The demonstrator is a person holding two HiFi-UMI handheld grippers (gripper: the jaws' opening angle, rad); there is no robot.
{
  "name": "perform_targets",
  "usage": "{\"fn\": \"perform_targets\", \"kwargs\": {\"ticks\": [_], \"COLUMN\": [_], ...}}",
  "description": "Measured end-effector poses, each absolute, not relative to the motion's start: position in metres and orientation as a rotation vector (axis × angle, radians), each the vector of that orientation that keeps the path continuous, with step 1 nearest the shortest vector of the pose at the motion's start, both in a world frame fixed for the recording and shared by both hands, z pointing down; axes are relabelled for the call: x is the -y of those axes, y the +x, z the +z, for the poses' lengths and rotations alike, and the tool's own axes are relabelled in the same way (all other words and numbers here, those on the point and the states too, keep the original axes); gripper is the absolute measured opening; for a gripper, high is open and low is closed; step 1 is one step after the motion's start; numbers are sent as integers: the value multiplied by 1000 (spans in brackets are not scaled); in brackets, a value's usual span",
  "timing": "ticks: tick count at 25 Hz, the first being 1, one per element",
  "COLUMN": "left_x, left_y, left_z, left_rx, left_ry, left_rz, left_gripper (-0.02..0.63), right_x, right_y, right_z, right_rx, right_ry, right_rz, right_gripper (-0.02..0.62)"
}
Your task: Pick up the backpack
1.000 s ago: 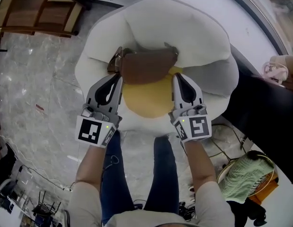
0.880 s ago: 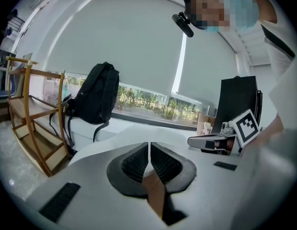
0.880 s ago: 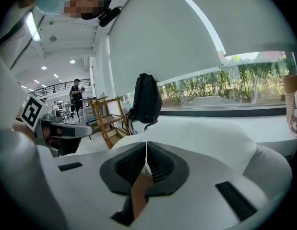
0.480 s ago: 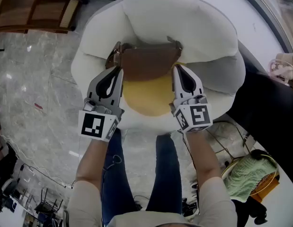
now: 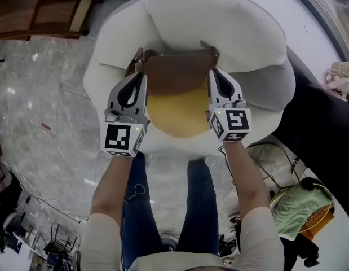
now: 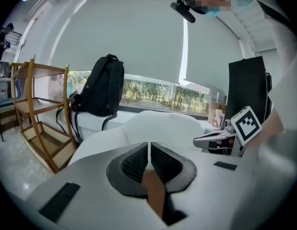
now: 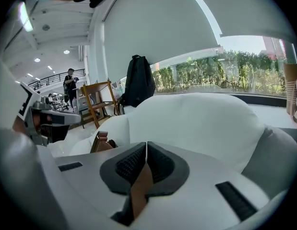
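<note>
A brown and yellow backpack hangs between my two grippers, low over the seat of a white armchair. My left gripper is shut on a brown strap at the bag's left top corner. At the right top corner my right gripper is shut on the other brown strap. In the left gripper view the pads of the left gripper meet with the strap running out beneath them. The right gripper looks the same, and a brown buckle shows to its left.
A wooden rack stands at the back left on the marble floor. A black backpack sits on a white bench by the window. A dark panel and a basket with green cloth are to the right.
Both grippers have sunk toward the armchair with the backpack between them, still shut on its straps. The bag now sits lower against the seat.
</note>
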State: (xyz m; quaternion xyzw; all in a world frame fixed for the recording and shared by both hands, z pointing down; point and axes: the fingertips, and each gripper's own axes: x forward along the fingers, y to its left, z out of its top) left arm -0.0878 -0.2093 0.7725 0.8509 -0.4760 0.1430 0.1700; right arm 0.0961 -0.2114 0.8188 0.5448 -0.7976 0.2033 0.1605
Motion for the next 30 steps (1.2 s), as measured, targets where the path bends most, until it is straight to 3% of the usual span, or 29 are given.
{"fn": "perform_targets", "kwargs": {"ticks": [23, 24, 25, 26, 28, 30], "left_x": [204, 204, 204, 205, 207, 208], "left_y": [-94, -95, -96, -98, -100, -101], "left_z": [855, 857, 860, 862, 868, 873], "left_rx": [1300, 1302, 1306, 1311, 1319, 1313], "left_ry": [2207, 2201, 2192, 2179, 2139, 2111], "left_rz": [572, 584, 593, 595, 584, 579], "left_gripper": [44, 44, 46, 61, 198, 234], "right_x": [230, 231, 231, 232, 233, 236], "right_y": [116, 116, 116, 115, 114, 114], "right_z": [903, 905, 908, 910, 914, 917], "right_rx": [2118, 2117, 2120, 2123, 2128, 2131], "right_ry": [1435, 1440, 1443, 1440, 1415, 1398], "right_rz": [649, 665, 686, 704, 706, 697], "right_gripper": [39, 77, 199, 258, 265, 280]}}
